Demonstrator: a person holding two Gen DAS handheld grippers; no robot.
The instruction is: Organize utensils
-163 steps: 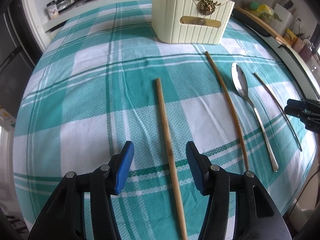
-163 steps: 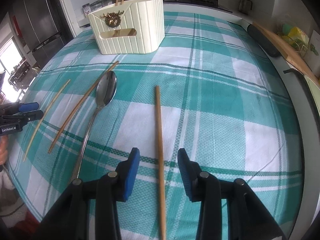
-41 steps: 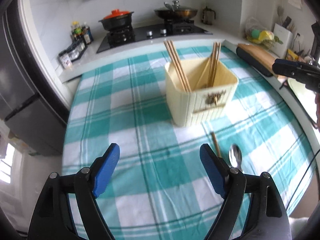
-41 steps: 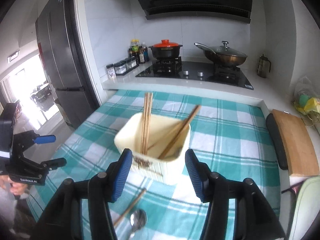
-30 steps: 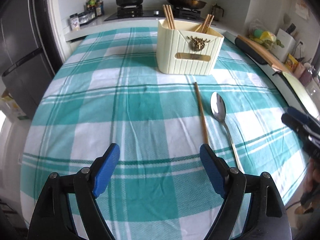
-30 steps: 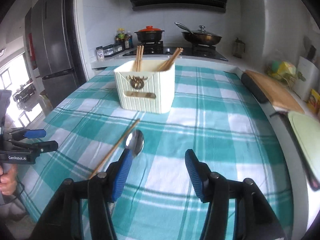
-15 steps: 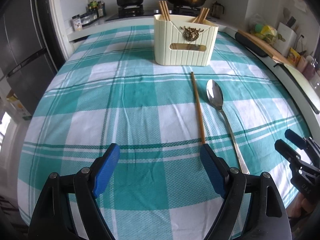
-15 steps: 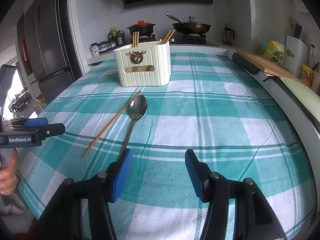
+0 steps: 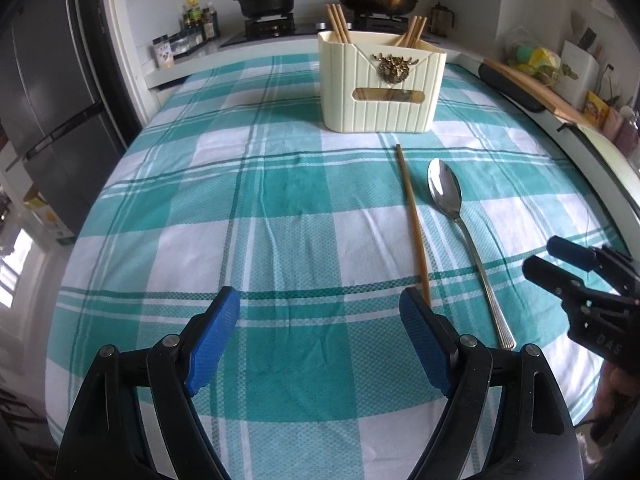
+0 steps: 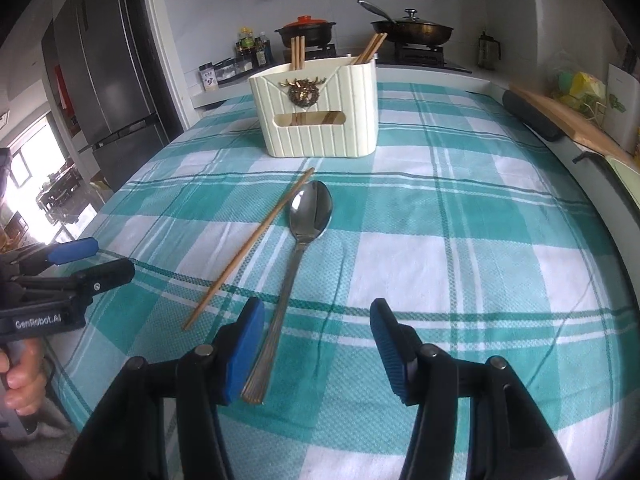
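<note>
One chopstick [image 9: 412,216] and one spoon [image 9: 460,232] lay side by side on the checked cloth [image 9: 280,216] before one cream holder [image 9: 380,84]. Both the left gripper [image 9: 320,340] and the right gripper [image 10: 316,340] stood with fingers apart, holding nothing.

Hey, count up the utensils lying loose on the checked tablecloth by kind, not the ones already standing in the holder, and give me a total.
Wooden chopstick: 1
Metal spoon: 1
Total: 2 loose utensils on the tablecloth, both in front of the cream utensil holder.
</note>
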